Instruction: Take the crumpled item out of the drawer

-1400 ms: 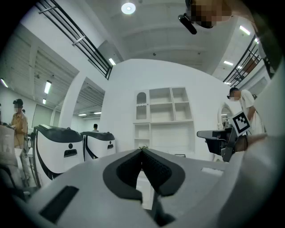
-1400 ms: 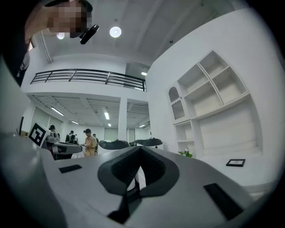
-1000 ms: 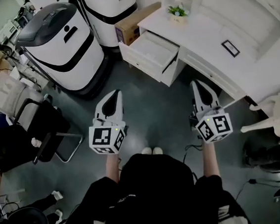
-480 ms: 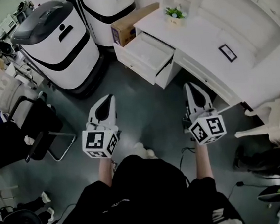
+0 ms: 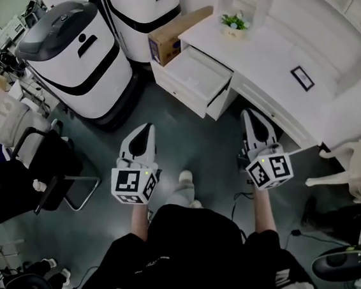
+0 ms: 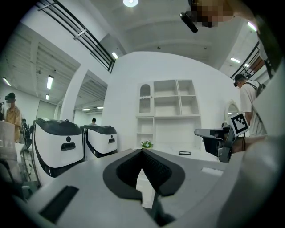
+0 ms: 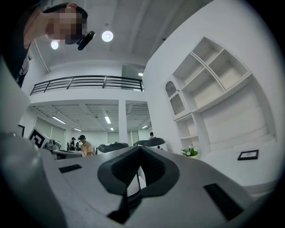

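Observation:
The white desk (image 5: 266, 45) has one drawer (image 5: 195, 75) pulled open at its left end. The drawer's inside looks plain white from the head view, and I can make out no crumpled item in it. My left gripper (image 5: 144, 130) hangs over the dark floor, short of the drawer and to its lower left, jaws shut and empty (image 6: 142, 152). My right gripper (image 5: 252, 112) is level with it near the desk's front edge, also shut with nothing held (image 7: 140, 149).
Two large white-and-black machines (image 5: 75, 55) (image 5: 144, 10) stand left of the desk, with a cardboard box (image 5: 175, 32) beside the drawer. On the desk are a small plant (image 5: 234, 21) and a picture frame (image 5: 302, 78). A black chair (image 5: 48, 167) is at left, a white chair (image 5: 352, 164) at right.
I have stepped forward toward the desk, one foot now showing between the grippers. Both grippers came along with me and stayed shut.

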Demonstrator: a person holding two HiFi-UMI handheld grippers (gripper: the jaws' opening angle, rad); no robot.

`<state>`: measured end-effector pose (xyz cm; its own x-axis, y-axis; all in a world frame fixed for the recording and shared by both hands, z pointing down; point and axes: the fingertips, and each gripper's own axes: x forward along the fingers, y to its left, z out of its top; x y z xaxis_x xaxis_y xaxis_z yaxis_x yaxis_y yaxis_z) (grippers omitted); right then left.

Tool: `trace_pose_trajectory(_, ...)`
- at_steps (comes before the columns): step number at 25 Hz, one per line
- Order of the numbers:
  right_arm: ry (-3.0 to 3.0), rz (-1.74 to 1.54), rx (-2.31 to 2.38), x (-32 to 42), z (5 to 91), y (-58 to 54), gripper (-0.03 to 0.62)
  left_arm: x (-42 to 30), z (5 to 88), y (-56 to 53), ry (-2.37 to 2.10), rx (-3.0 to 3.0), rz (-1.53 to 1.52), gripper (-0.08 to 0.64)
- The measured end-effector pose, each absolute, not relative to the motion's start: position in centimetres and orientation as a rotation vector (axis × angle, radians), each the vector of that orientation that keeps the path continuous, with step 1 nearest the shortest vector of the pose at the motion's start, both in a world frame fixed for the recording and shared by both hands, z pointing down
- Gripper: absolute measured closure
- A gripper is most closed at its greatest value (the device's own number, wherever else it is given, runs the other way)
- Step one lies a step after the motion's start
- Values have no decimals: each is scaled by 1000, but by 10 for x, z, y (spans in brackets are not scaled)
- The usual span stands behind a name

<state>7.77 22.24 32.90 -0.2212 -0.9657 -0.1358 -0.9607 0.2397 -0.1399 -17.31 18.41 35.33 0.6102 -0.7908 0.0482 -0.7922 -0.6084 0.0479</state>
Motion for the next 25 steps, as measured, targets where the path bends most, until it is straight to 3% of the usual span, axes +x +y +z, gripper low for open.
trace_pose_trajectory(25, 2303, -128, -1917, 109, 368, 68, 600, -104, 397, 6, -1134, 2757, 70, 563)
